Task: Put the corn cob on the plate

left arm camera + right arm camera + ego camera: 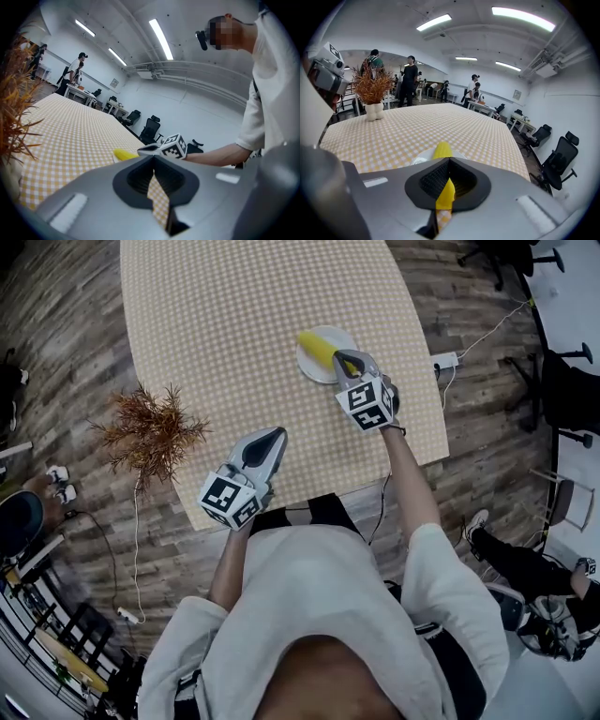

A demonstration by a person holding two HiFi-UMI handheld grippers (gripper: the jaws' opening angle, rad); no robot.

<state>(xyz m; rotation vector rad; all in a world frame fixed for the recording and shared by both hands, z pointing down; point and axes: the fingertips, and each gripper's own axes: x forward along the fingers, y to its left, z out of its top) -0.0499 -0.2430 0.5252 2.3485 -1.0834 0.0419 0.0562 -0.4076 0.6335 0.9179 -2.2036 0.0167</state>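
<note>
The yellow corn cob lies on the small white plate toward the far right of the checkered table. My right gripper hovers just above the plate's near right edge, shut, with nothing held. In the right gripper view the corn cob and the plate show just beyond the closed jaws. My left gripper is shut and empty near the table's front edge, well short of the plate. Its own view shows the corn cob and the right gripper ahead.
A dried orange plant in a white vase stands at the table's left front corner. A power strip lies on the wooden floor to the right. Office chairs stand at far right. Several people are in the background.
</note>
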